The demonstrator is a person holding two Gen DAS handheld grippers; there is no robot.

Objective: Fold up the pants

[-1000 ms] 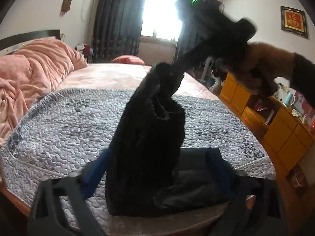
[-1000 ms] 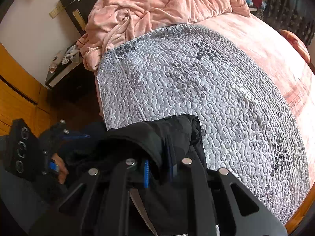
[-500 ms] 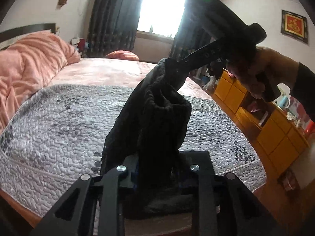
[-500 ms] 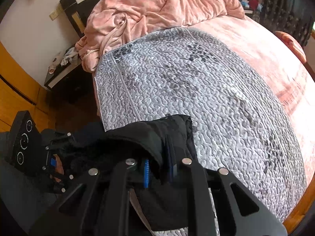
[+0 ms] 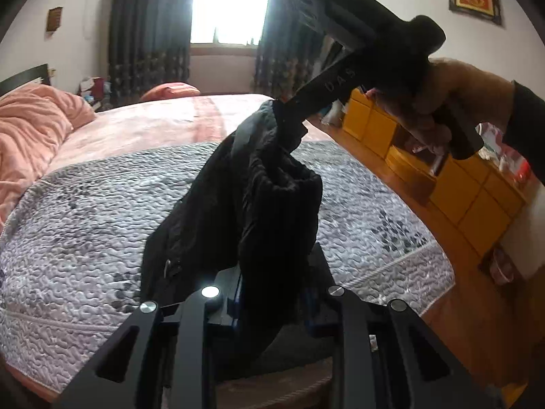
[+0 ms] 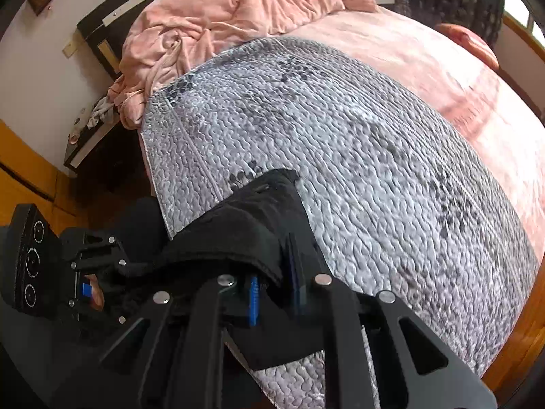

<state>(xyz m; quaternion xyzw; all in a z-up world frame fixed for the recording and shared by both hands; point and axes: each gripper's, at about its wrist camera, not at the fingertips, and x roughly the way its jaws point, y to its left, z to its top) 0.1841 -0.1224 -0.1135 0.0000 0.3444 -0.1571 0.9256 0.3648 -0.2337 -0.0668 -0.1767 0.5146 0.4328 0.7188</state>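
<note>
1. The black pants (image 5: 272, 204) hang bunched between the two tools, above the near edge of the grey quilted cover (image 5: 85, 211) on the bed.
2. The left hand-held gripper (image 5: 272, 293) is clenched on a fold of the pants: in the left wrist view the cloth passes down between its blue-padded fingers (image 5: 235, 293), and its jaws have only just been closing onto that cloth.
3. The right hand-held gripper (image 6: 274, 289) is also clamped on the pants; in the right wrist view a thick hem of the black fabric is pinched between its blue pads (image 6: 252, 296), with the rest draped off to the left.
4. Seen from the left wrist camera, the right tool comes in from the upper right, its tip buried in the top of the garment, with a person's hand (image 5: 442, 109) around its handle (a dark sleeve shows at the wrist).
5. Part of the pants sags onto the quilted cover below the left tool; the exact lie of the legs cannot be told from the folds.
6. A crumpled pink blanket (image 6: 218, 24) lies at the head of the bed, well apart from the pants.
7. Yellow drawers (image 5: 477, 197) stand along the wall beside the bed.
</note>
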